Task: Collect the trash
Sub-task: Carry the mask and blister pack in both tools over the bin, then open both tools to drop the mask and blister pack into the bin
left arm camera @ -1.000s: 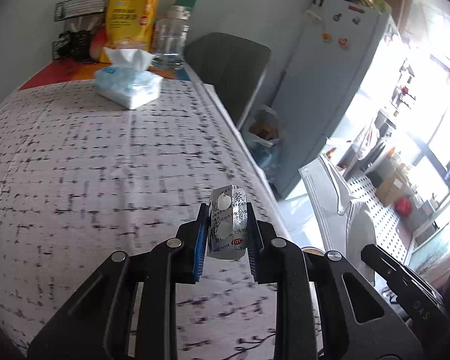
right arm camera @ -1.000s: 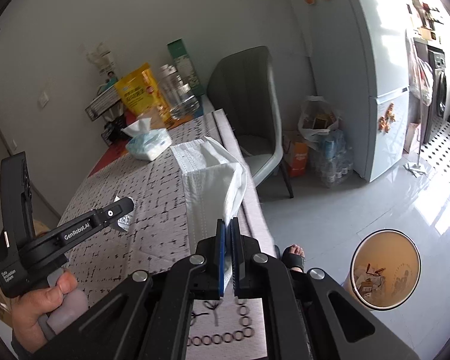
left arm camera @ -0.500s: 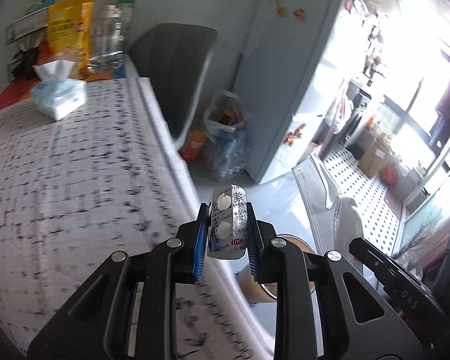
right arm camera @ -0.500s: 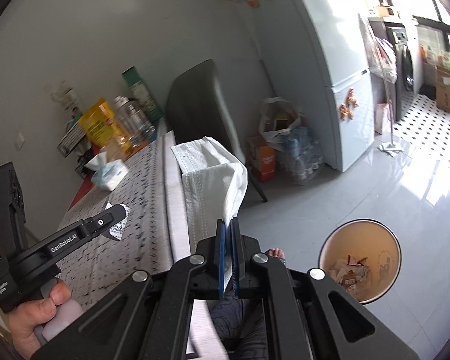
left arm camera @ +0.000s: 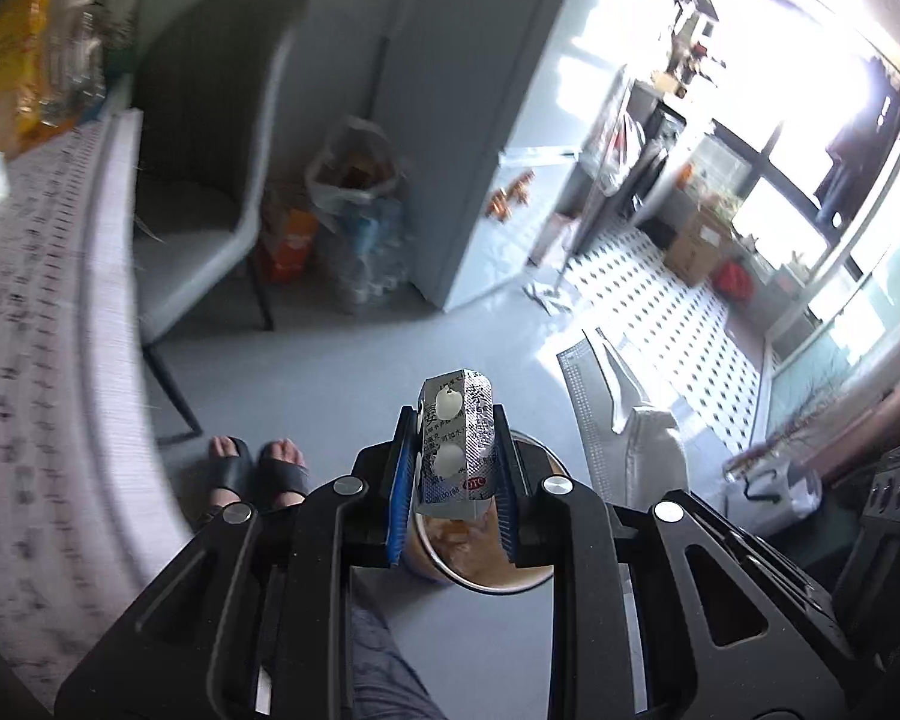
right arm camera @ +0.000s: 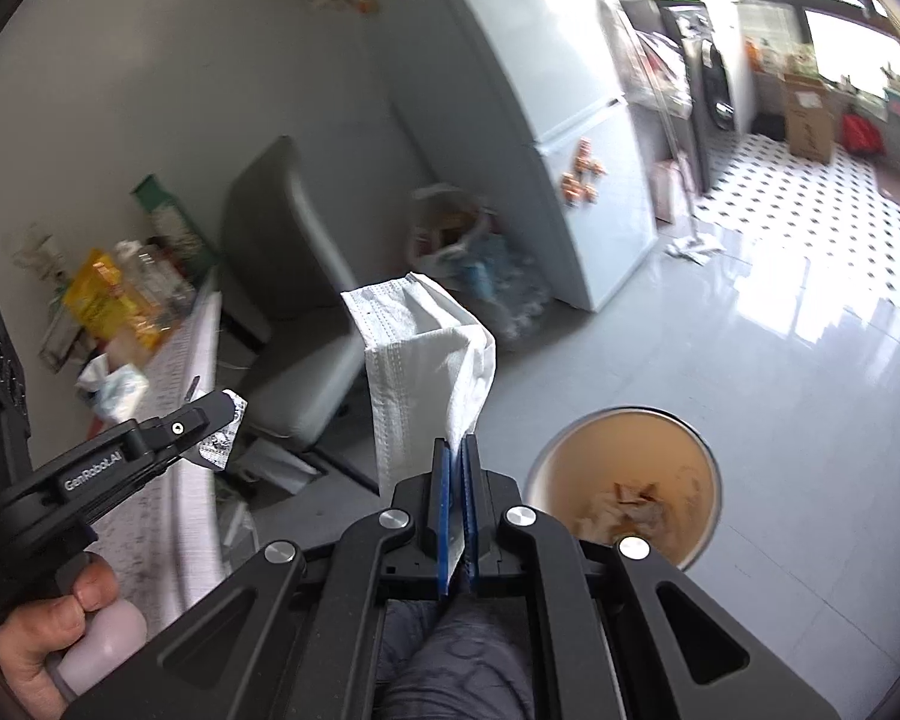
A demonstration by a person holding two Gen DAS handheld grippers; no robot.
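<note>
- The left hand-held gripper (left arm camera: 453, 468) is clamped on the blister pack (left arm camera: 455, 441), lower centre; release directly above the bin (left arm camera: 486, 570).
- The right hand-held gripper (right arm camera: 457, 501) pinches the face mask (right arm camera: 417, 360) at frame centre; carry it right, over the bin's rim (right arm camera: 624, 414).

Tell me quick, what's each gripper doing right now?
Left gripper: closed on the pill pack.
Right gripper: closed on the face mask.
</note>
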